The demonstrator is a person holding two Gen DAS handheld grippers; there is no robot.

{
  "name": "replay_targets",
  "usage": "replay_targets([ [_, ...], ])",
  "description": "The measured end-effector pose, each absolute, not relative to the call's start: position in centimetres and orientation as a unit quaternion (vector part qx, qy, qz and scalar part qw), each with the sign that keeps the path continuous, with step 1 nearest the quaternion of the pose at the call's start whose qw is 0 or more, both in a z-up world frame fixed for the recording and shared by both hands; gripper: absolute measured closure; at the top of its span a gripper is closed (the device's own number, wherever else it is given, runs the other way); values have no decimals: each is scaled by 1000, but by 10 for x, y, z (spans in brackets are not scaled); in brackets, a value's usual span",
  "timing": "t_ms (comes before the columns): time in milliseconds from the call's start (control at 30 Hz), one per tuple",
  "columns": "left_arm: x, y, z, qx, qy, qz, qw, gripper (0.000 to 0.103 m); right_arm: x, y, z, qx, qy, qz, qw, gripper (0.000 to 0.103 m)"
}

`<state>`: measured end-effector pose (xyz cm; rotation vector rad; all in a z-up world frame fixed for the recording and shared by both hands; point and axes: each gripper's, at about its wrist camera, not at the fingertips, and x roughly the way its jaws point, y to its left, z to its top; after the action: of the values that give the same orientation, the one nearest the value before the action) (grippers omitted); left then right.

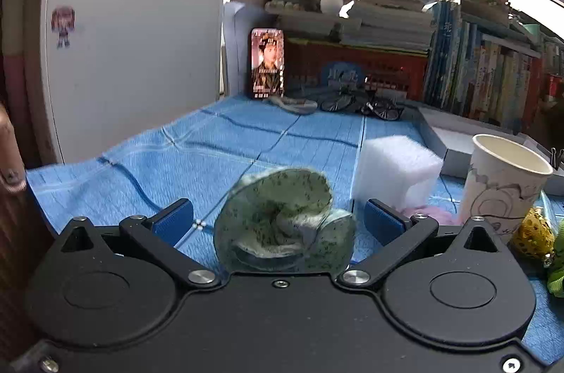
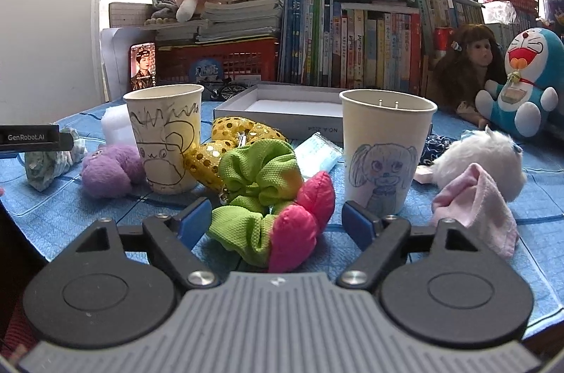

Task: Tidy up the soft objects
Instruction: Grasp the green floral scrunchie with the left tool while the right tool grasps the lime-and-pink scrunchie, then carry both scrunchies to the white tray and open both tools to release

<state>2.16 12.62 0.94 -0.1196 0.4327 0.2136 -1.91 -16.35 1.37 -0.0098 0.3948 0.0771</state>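
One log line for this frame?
left gripper: open around green scrunchie | right gripper: open around lime-pink scrunchie

Two wrist cameras, low over the blue-covered counter (image 1: pixel 246 140), both facing the window and bookshelf.

Each looks forward along its own tongs from close above the cloth; both views share the scribbled paper cup (image 1: pixel 500 182) (image 2: pixel 165 136), white foam block (image 1: pixel 394 168) and phone (image 2: pixel 142 66).

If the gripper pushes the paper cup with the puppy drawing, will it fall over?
Probably. The puppy cup stands upright, tall, narrower at the base, and looks empty as far as its inside shows, so likely light. A push near the rim would likely tip it; then it might roll on the blue cloth.
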Motion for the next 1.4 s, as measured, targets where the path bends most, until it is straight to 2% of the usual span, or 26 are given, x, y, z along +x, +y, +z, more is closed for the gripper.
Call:
replay_targets([
  [233, 32, 139, -3, -105, 241, 102, 959, 11, -16, -159, 11, -6, 194, 36, 980, 15],
  [367, 34, 141, -6, -107, 242, 101, 959, 22, -15, -157, 10, -11, 193, 35, 980, 18],
  [400, 34, 141, -6, -107, 241, 101, 959, 24, -14, -157, 10, -11, 195, 36, 980, 20],
  [567, 33, 139, -3, -110, 239, 99, 960, 50, -15, -157, 12, -10, 196, 38, 980, 34],
  [800, 30, 138, 8, -113, 233, 100, 961, 67, -17, -160, 19, -3, 199, 42, 979, 50],
  [833, 29, 138, 9, -111, 233, 101, 961, 75, -17, -161, 20, -1, 199, 42, 979, 51],
  [867, 28, 137, 12, -108, 232, 105, 961, 77, -18, -161, 22, 0, 197, 41, 980, 53],
  [1133, 17, 125, 37, -81, 206, 89, 971, 80, -26, -168, 35, 13, 182, 44, 982, 67],
  [1200, 14, 121, 44, -80, 200, 82, 973, 80, -27, -170, 36, 14, 182, 42, 982, 75],
  [1400, 7, 109, 63, -80, 183, 63, 978, 80, -29, -178, 36, 28, 191, 43, 980, 76],
])
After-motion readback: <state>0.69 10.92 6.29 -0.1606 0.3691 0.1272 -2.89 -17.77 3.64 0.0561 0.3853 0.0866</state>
